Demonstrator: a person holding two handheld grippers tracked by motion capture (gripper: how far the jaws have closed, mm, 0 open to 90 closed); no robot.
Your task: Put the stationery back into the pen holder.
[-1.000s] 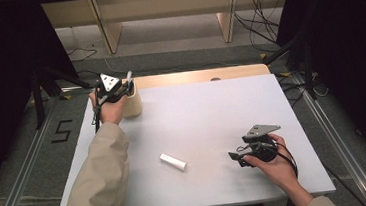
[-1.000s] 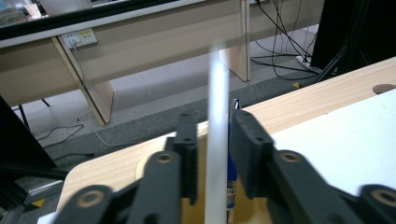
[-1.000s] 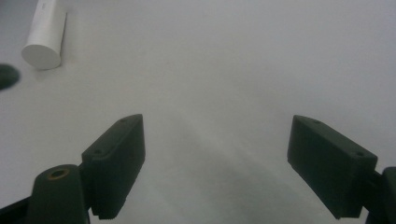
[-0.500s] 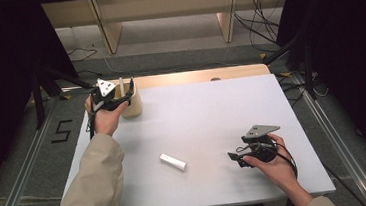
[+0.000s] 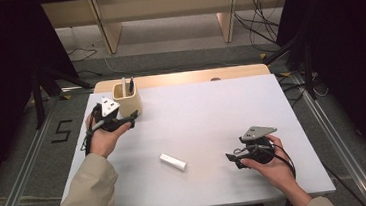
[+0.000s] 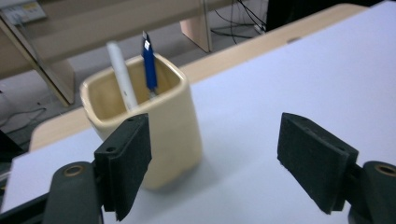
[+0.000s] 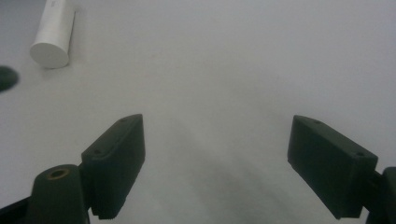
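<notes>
A cream square cup (image 5: pixel 129 105) stands at the table's far left with a white pen (image 5: pixel 123 85) and a blue pen (image 5: pixel 131 85) upright in it. My left gripper (image 5: pixel 132 119) sits just in front of and left of the cup, open; its jaws have just been opening and nothing is between them. In the left gripper view the cup (image 6: pixel 173 116) stands beyond the left jaw, holding the white pen (image 6: pixel 122 74) and blue pen (image 6: pixel 149 65). A white cylinder (image 5: pixel 172 161) lies near the front middle. My right gripper (image 5: pixel 231 158) rests open at the front right, pointing toward the cylinder (image 7: pixel 52 32).
The white tabletop (image 5: pixel 212 110) has a wooden strip (image 5: pixel 184 77) along its far edge. Beyond it stand wooden furniture legs (image 5: pixel 228 23) and loose cables (image 5: pixel 264 20) on the floor. A "5" mark (image 5: pixel 63 130) lies on the floor at left.
The left gripper has drawn back from above the cup toward the near left, and its jaws have opened. The white pen now stands free in the cup. The right gripper has stayed put.
</notes>
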